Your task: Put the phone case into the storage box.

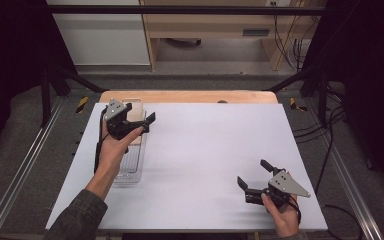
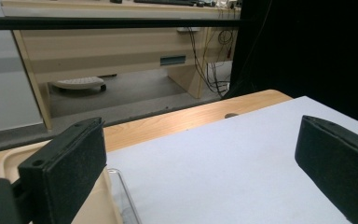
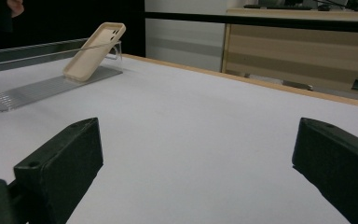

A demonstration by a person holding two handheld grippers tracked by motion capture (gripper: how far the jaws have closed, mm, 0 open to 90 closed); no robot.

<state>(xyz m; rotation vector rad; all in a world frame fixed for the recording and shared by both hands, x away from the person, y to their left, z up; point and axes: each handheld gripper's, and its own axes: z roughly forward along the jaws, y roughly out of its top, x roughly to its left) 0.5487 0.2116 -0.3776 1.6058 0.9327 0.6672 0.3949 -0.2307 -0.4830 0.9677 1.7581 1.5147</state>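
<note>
Right tool [image 1: 254, 176] gaping, phone case [image 3: 94, 51] well apart, left tool [image 1: 146, 123] above it

The white worktop [image 1: 205, 150] is evenly and brightly lit from above; only faint, soft shadows are cast. The surroundings are left dark, nearly black at both sides. Slight softness is seen throughout. In both gripper views, the near black jaws are rendered slightly blurred.

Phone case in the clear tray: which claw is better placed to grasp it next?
Left, probably. The left claw hovers open right over the clear tray holding the beige phone case; the right claw, also open, sits across the table.
</note>
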